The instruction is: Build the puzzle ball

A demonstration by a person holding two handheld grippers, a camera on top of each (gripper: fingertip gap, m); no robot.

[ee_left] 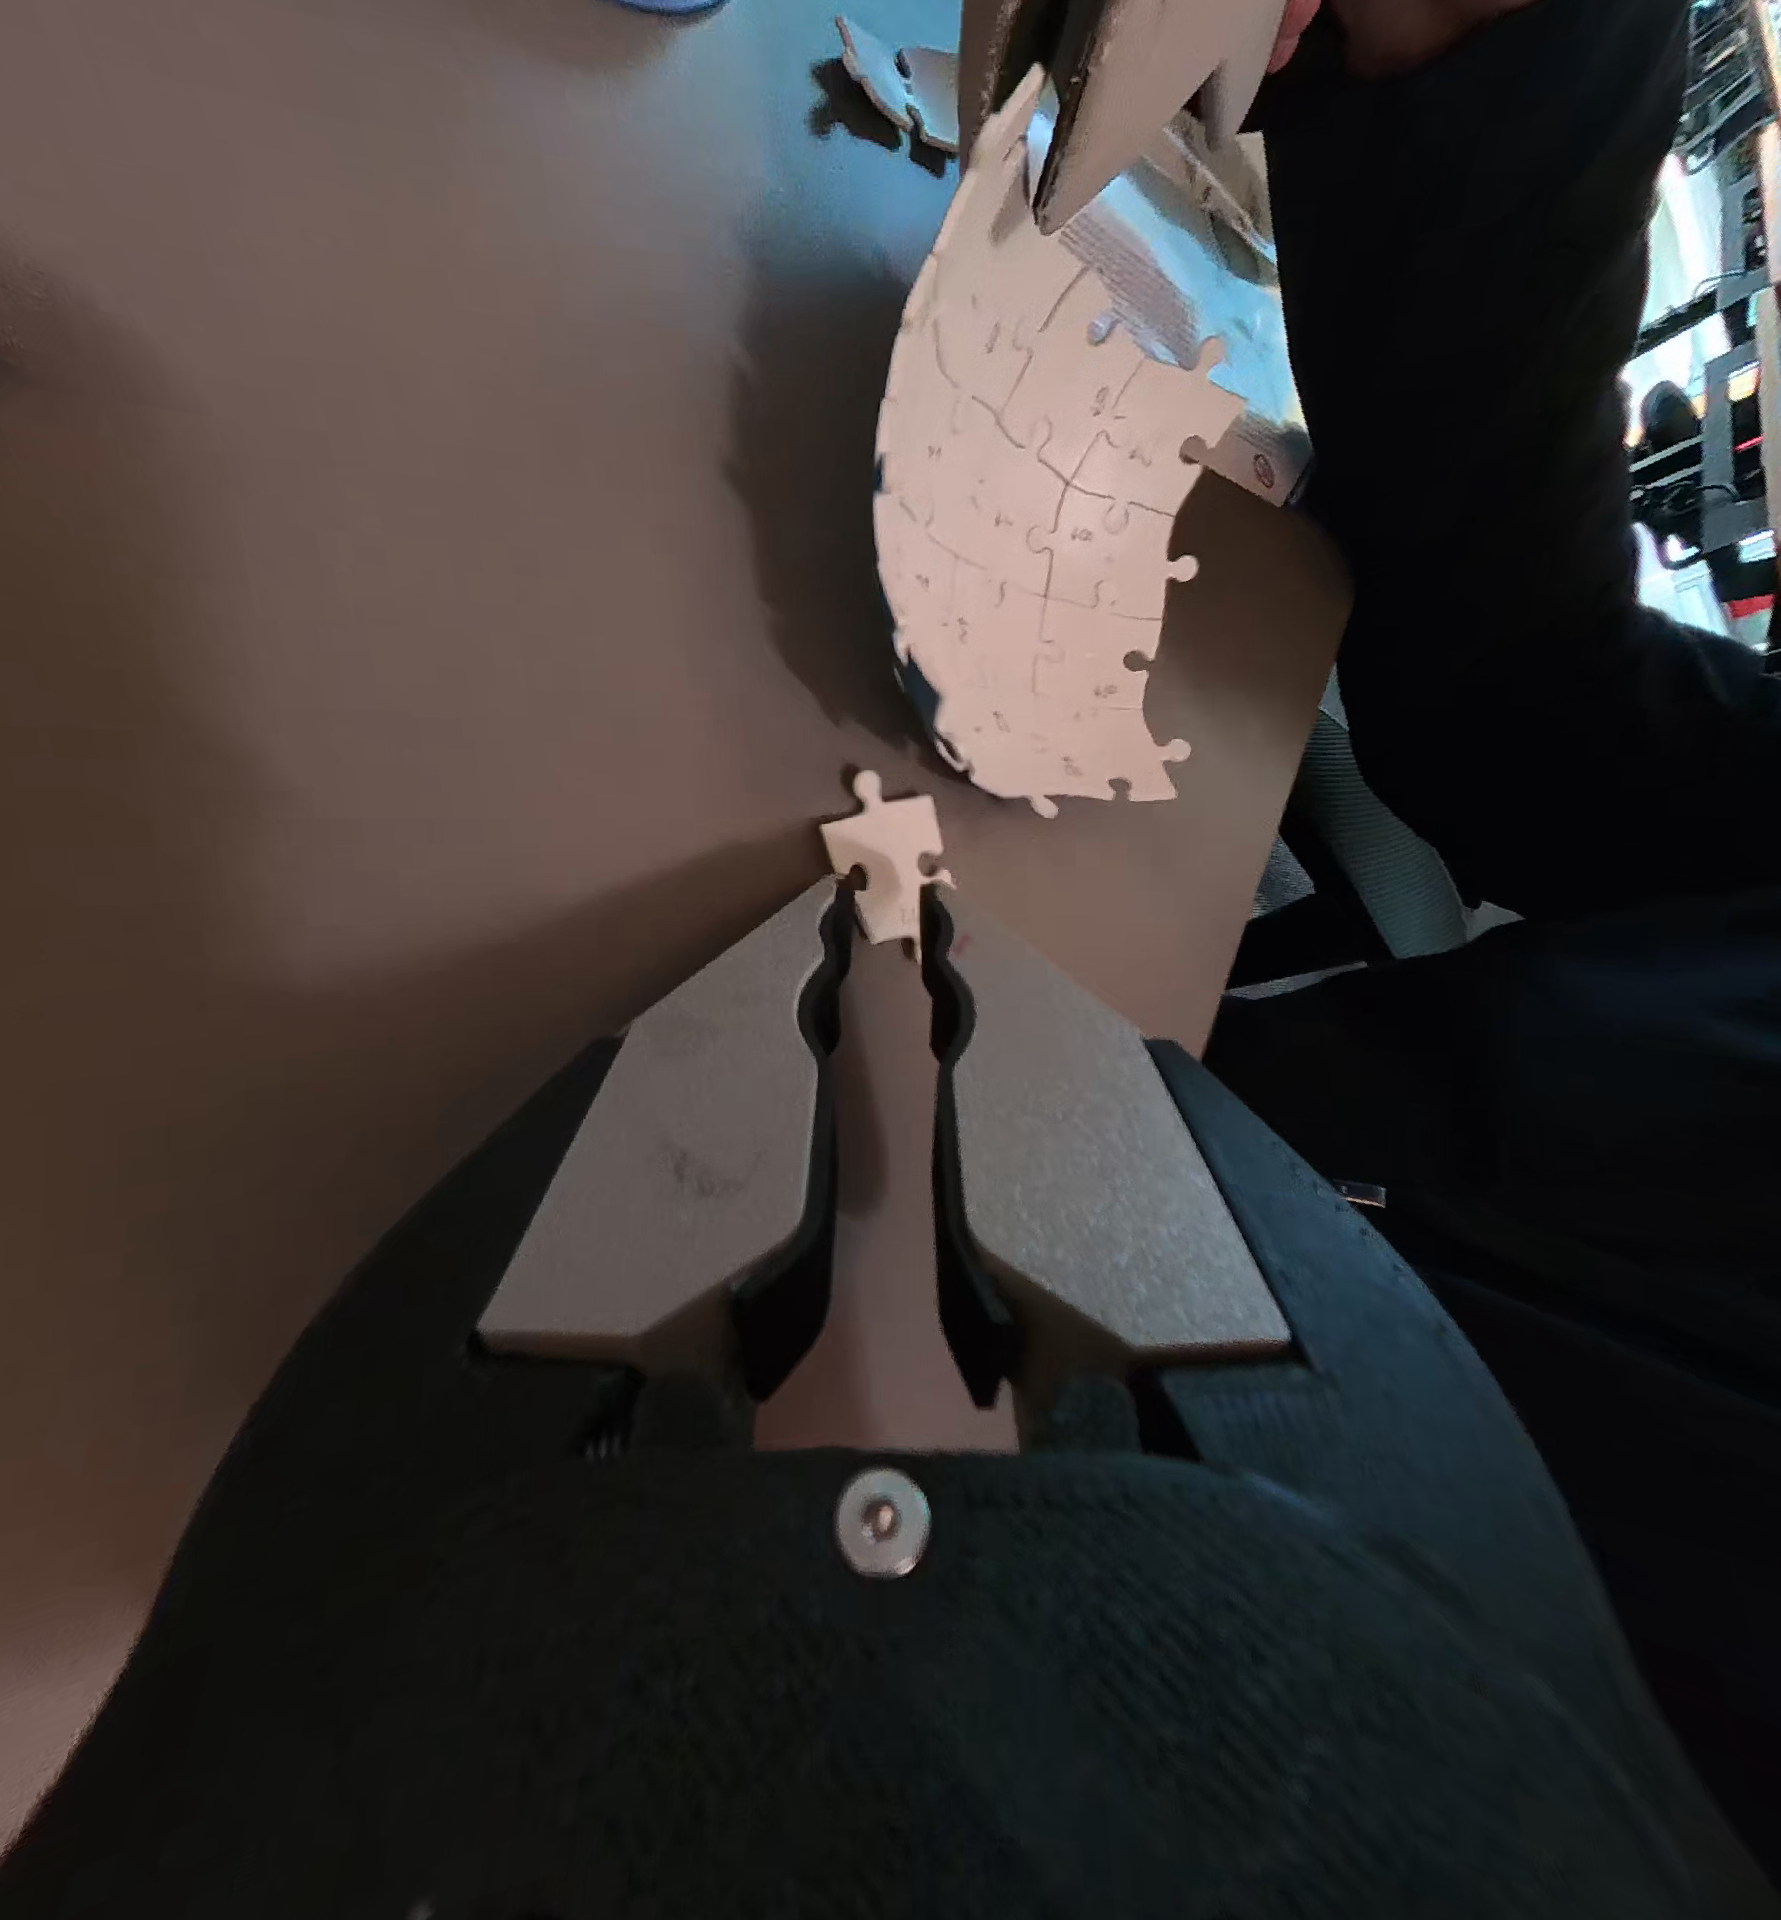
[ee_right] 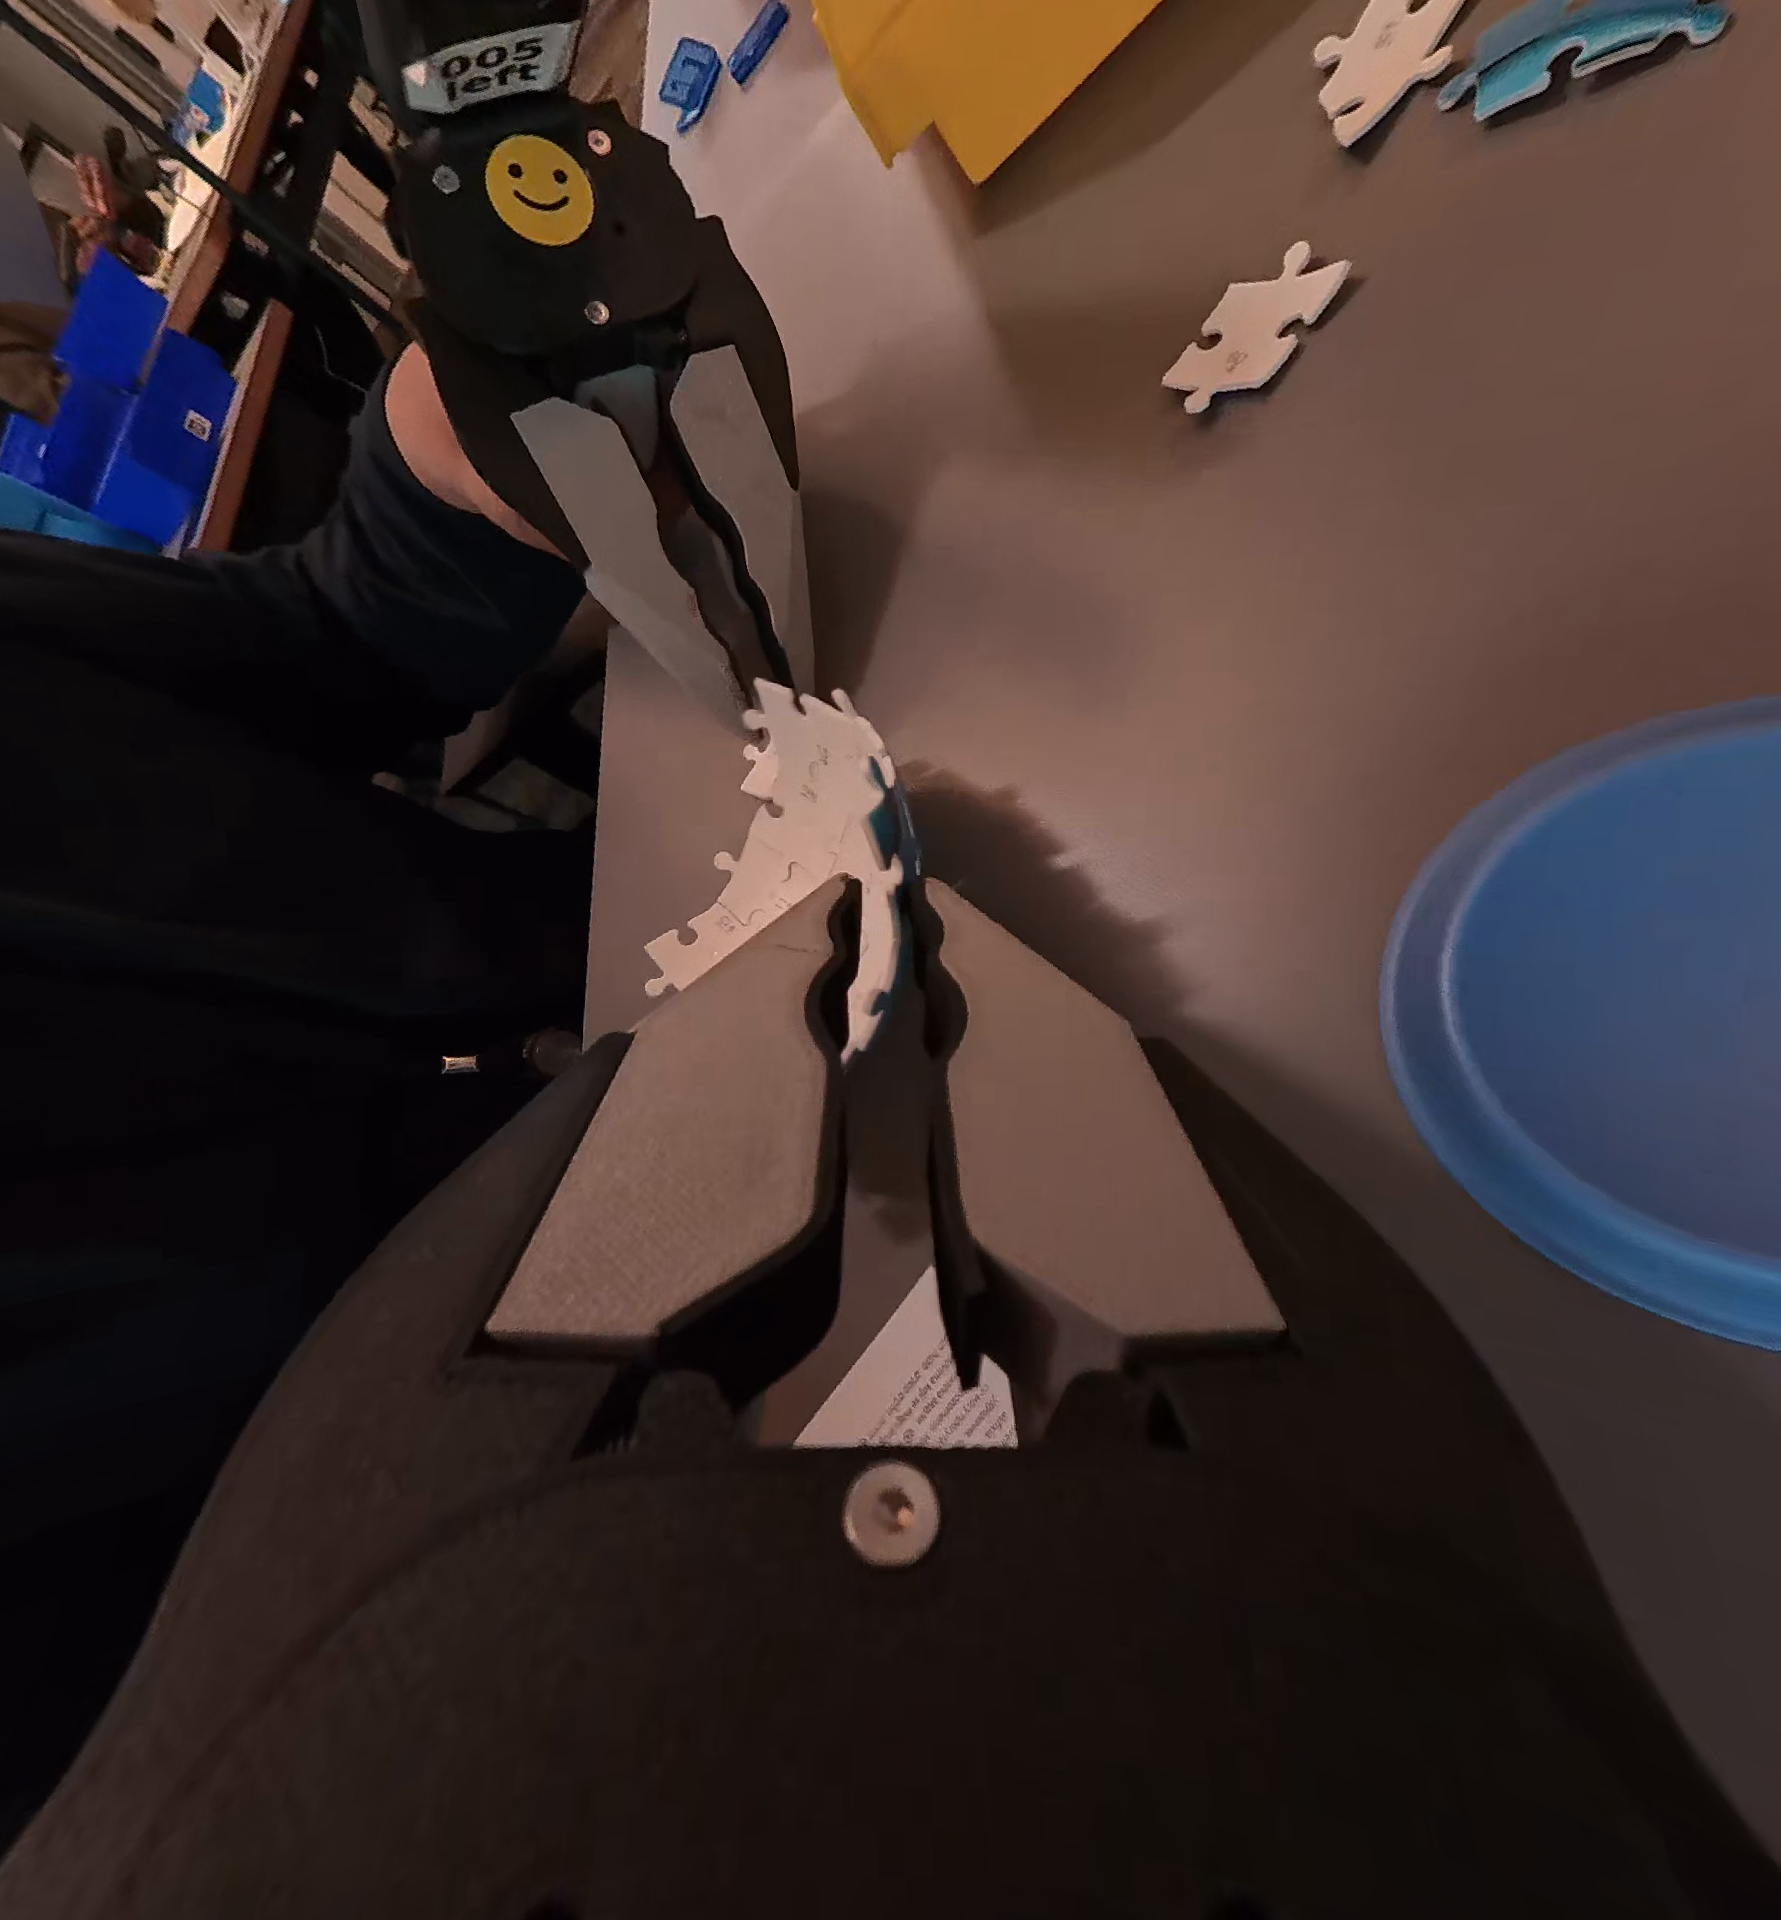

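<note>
My left gripper (ee_left: 884,891) is shut on a single white puzzle piece (ee_left: 886,850), held just below the partly built puzzle ball (ee_left: 1021,540), a curved shell with a white inner face. My right gripper (ee_right: 881,899) is shut on the rim of that shell (ee_right: 824,821), whose blue outer face shows at its edge. In the left wrist view the right gripper (ee_left: 1057,208) grips the shell's top. In the right wrist view the left gripper (ee_right: 766,691) holds its piece at the shell's far end; whether the piece touches the shell I cannot tell.
Loose puzzle pieces (ee_right: 1255,332) and a small joined group (ee_right: 1385,62) lie on the grey table (ee_right: 1177,623). A blue round dish (ee_right: 1644,1018) stands at the right. Yellow sheets (ee_right: 969,73) lie at the far end. A person in dark clothing (ee_left: 1488,520) sits at the table's edge. Left tips to right tips: about 11 cm.
</note>
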